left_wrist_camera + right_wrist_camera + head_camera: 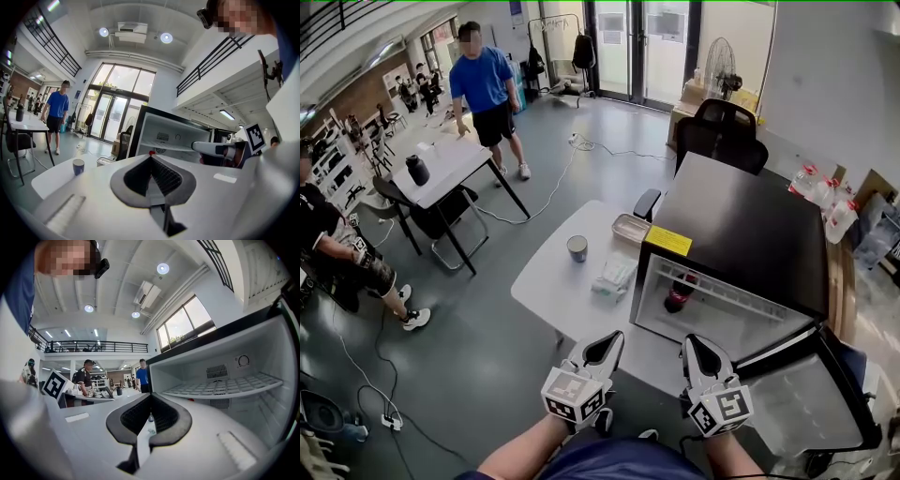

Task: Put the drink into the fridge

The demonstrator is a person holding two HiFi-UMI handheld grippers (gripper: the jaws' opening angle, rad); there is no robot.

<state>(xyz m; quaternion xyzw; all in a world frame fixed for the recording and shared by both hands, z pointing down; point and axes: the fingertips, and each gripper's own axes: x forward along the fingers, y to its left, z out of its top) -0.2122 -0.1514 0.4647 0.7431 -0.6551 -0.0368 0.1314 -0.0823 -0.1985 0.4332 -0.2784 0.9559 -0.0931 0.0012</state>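
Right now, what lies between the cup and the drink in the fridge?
A white packet on the table, then the fridge's side wall; head view shows it.

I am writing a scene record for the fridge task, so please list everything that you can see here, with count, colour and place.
fridge: one, black outside, white inside, door open, right of centre
drink bottle: one, dark with red cap, inside the fridge
table: one, white, left of the fridge
cup: one, dark blue, on the table
tray: one, grey metal, on the table by the fridge
soft pack: one, whitish, on the table near the fridge
office chair: one, black, behind the fridge
standing person: one, blue shirt, far left
left gripper: one, white, shut and empty, bottom centre
right gripper: one, white, shut and empty, before the open fridge
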